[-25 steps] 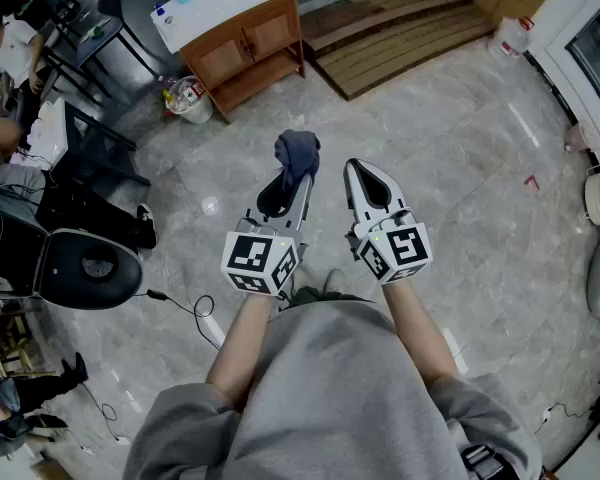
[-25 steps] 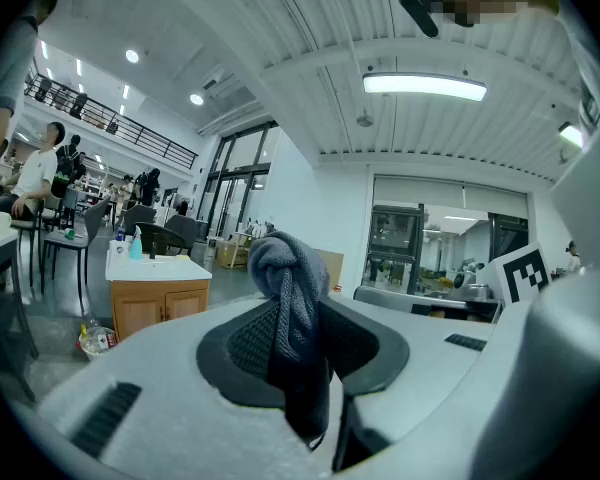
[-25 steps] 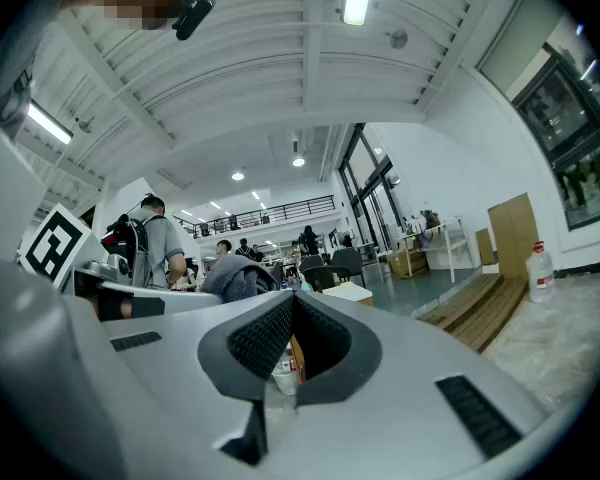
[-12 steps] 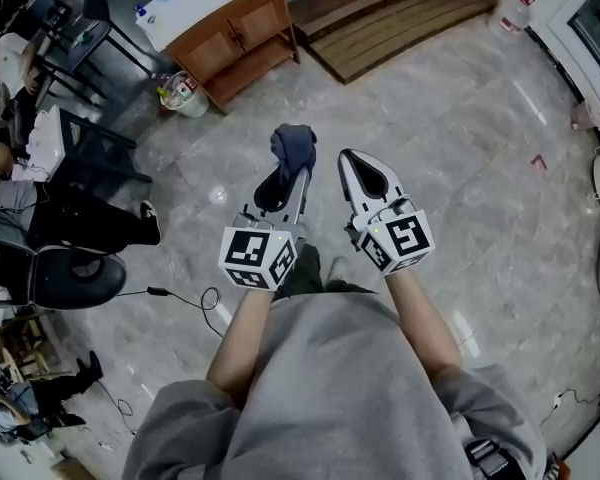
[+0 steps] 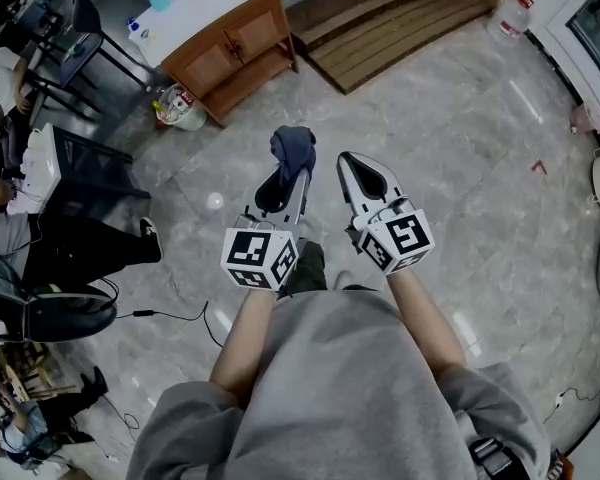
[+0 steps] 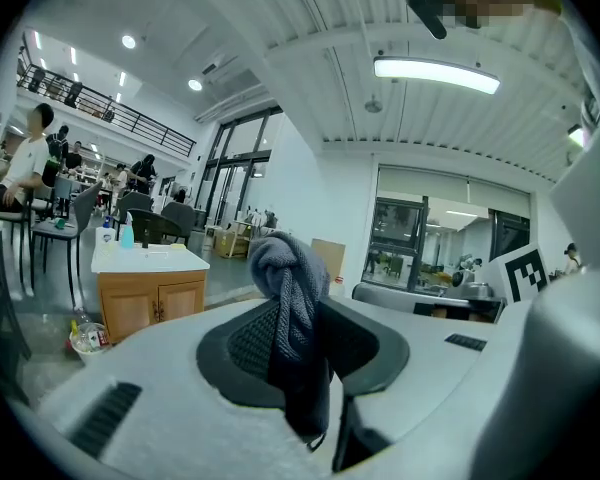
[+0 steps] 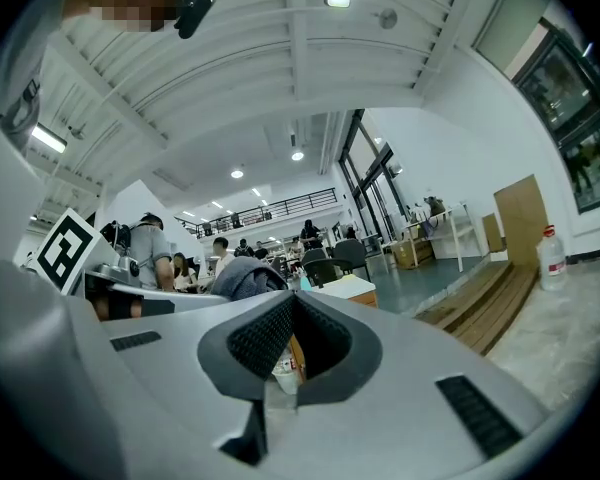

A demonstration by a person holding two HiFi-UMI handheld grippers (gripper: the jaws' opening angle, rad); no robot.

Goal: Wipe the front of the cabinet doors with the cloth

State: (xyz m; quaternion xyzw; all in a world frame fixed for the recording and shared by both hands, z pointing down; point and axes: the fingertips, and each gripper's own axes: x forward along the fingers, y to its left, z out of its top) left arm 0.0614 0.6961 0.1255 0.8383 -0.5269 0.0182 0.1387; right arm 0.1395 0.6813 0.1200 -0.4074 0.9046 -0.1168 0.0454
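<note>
Wooden white-topped cabinet (image 5: 230, 53) has slid slightly down-left in head view; both grippers held as before. Left gripper (image 5: 300, 176) fingers clamped on dark blue-grey knitted cloth (image 5: 294, 146); only left gripper view shows it hanging below them. Right gripper (image 5: 352, 165) fingers together, empty. Cabinet well apart across bare grey marble floor (image 5: 450, 148); white bucket (image 5: 185, 108) beside its corner

Grey marble floor (image 5: 460, 168) carries a wooden cabinet (image 5: 230, 53), slatted planks (image 5: 400, 13), a cable (image 5: 160, 314)
</note>
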